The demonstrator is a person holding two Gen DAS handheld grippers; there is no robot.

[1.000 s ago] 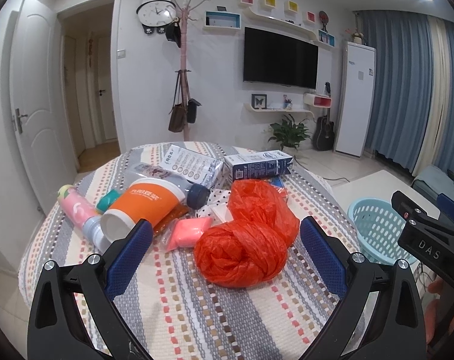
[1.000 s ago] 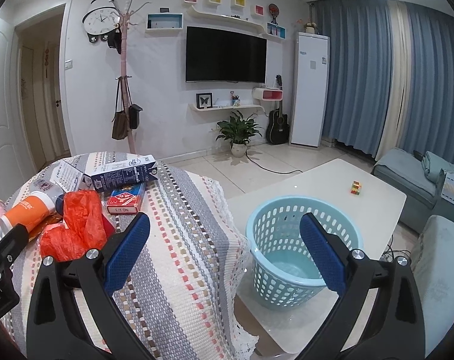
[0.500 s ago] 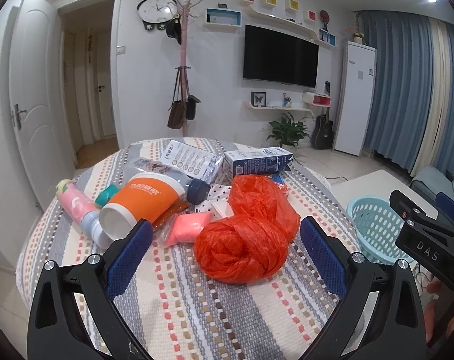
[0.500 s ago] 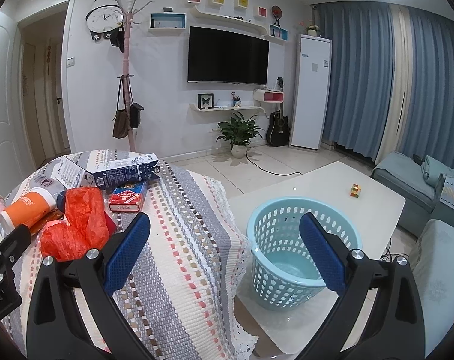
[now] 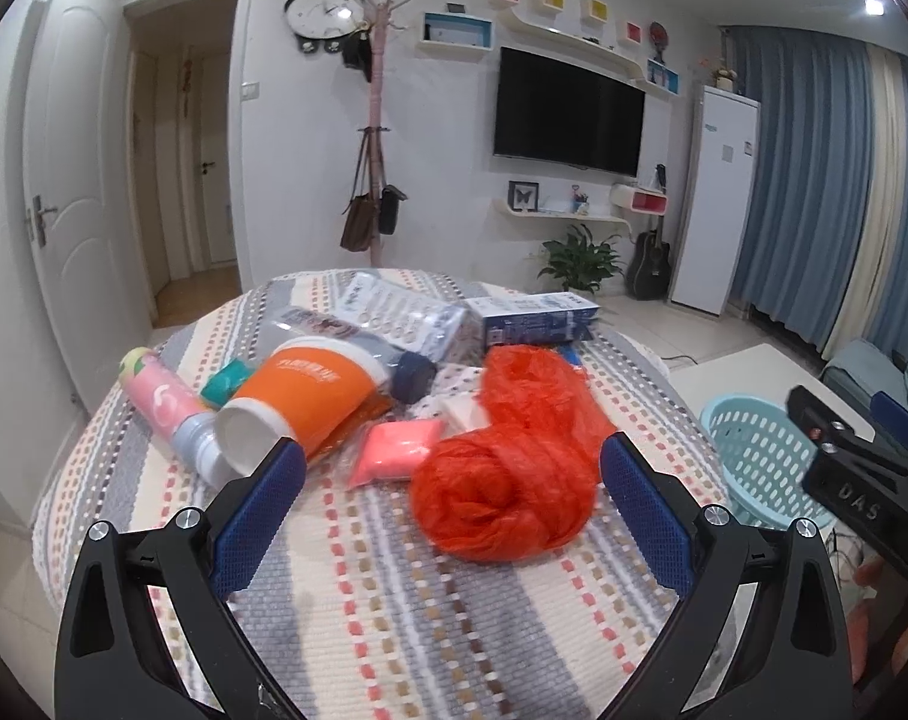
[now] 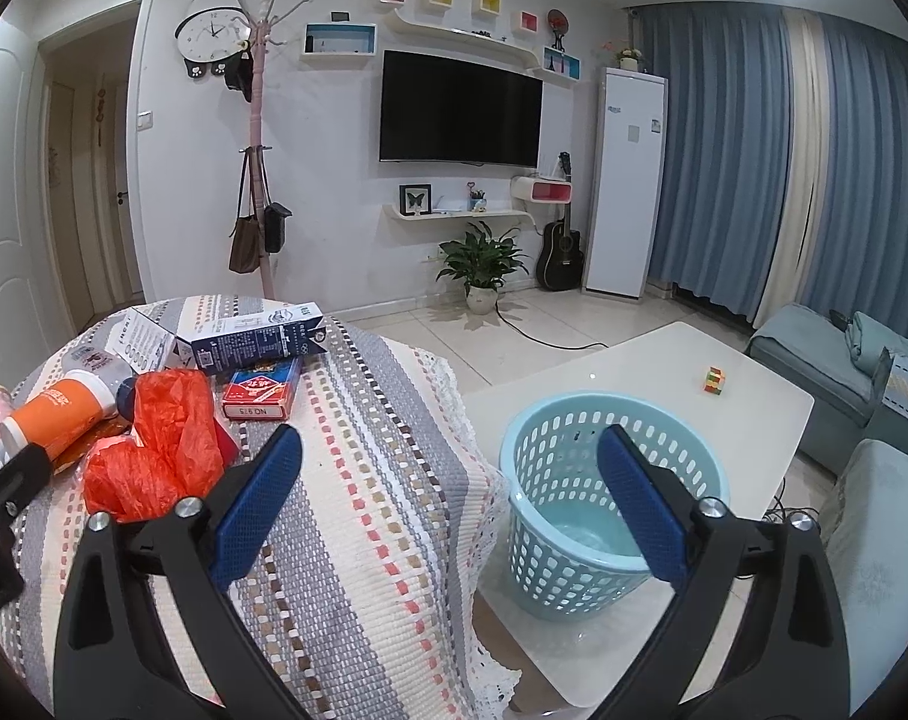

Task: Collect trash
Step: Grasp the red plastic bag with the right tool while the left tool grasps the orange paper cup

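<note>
Left tongs (image 5: 451, 471) spread wide over the round counter (image 5: 394, 612) with its striped woven cloth, nothing between the pads; the crumpled orange-red plastic bag (image 5: 508, 480) sits centre frame, just ahead of them; left of it lie a pink foam packet (image 5: 397, 450), a toppled orange paper cup (image 5: 304, 399) and a pink bottle (image 5: 166, 405); a blue-and-white carton (image 5: 535, 321) rests behind. Right tongs (image 6: 451, 474) wide too, jaws easing inward, holding nothing; the pale blue perforated plastic basket (image 6: 580, 498) stands lower centre on the white low table (image 6: 724, 414). Back wall: black television (image 6: 460, 111), panda clock (image 6: 211, 33), pink coat stand (image 6: 259, 138); blue curtains (image 6: 724, 168) at right.
</note>
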